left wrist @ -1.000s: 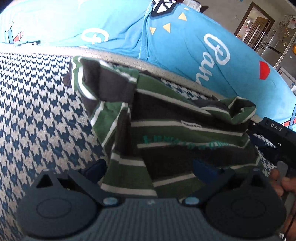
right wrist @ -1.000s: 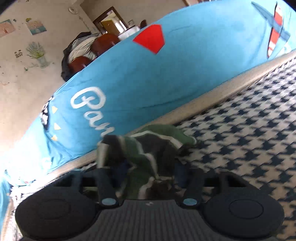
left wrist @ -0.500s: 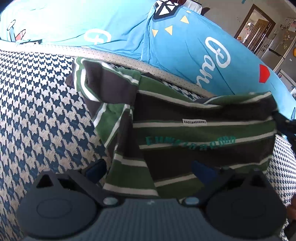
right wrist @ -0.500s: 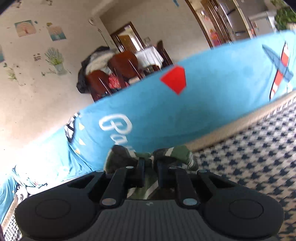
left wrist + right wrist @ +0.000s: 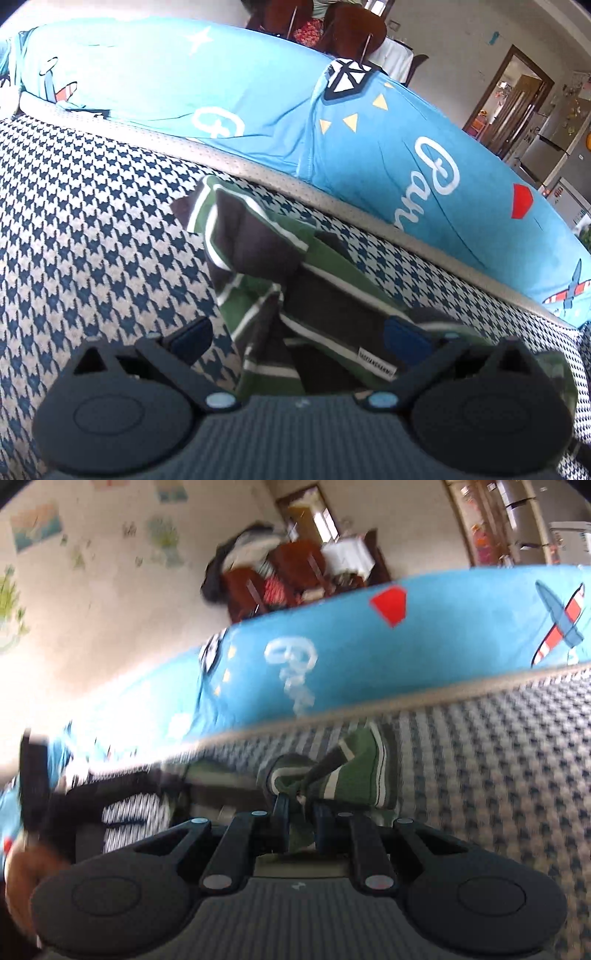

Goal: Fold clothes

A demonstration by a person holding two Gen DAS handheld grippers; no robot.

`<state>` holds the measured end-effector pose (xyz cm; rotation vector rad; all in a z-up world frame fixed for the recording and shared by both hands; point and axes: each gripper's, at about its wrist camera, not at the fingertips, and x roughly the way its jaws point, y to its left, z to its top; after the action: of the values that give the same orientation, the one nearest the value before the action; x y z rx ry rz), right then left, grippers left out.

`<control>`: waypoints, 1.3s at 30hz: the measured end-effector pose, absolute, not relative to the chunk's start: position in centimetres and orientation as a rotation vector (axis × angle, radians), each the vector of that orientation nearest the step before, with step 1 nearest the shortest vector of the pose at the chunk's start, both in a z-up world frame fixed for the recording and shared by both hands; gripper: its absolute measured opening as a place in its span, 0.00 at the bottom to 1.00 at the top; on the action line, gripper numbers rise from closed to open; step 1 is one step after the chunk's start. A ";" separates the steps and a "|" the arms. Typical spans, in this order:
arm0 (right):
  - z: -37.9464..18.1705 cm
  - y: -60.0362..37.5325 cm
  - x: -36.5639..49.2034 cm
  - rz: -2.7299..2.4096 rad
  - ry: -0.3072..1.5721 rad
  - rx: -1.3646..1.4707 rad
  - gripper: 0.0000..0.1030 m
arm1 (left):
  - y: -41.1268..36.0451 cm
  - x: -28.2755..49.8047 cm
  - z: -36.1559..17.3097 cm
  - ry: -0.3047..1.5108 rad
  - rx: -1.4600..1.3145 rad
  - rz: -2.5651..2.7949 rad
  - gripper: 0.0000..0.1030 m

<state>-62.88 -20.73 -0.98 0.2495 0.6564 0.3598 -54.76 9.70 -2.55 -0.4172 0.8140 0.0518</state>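
Striped shirt: laid on checked sofa seat, white label illegible. Blue cover: "Pan" partly read. Left tongs: spread wide over shirt. Right tongs: clamped on shirt fold.

My left wrist view is sharp and evenly lit by daylight, the blue backrest cover bright and the houndstooth seat cushion crisp, though the fisheye bows the cushion's piping into an arc and darkens the frame corners. My right wrist view is smeared with motion blur: the houndstooth weave streaks, the white lettering on the cover is doubled, and a blown-out white glare washes the left edge. Light spills in from the open doorway behind, and the striped shirt looks soft-edged.
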 end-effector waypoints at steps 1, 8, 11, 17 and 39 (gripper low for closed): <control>-1.4 -20.4 -63.4 0.375 0.691 0.231 0.14 | 9.7 -54.6 -2.7 0.817 -0.417 0.057 1.00; -2.8 -19.8 -65.2 0.517 0.808 0.191 0.16 | 9.2 -53.9 -4.1 0.845 -0.417 0.068 1.00; -2.4 -19.6 -65.7 0.599 0.806 0.190 0.17 | 9.1 -53.8 -4.8 0.855 -0.405 0.079 1.00; -1.2 -18.7 -66.1 0.634 0.694 0.175 0.18 | 9.0 -53.4 -5.6 0.883 -0.416 0.090 1.00; -3.8 -17.9 -55.3 0.352 0.710 0.286 0.48 | 9.5 -53.4 -6.6 0.930 -0.406 0.083 1.00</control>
<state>-55.30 -17.94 -3.83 0.2864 0.7097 0.3517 -53.41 9.54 -6.58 -0.4059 0.9302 0.0829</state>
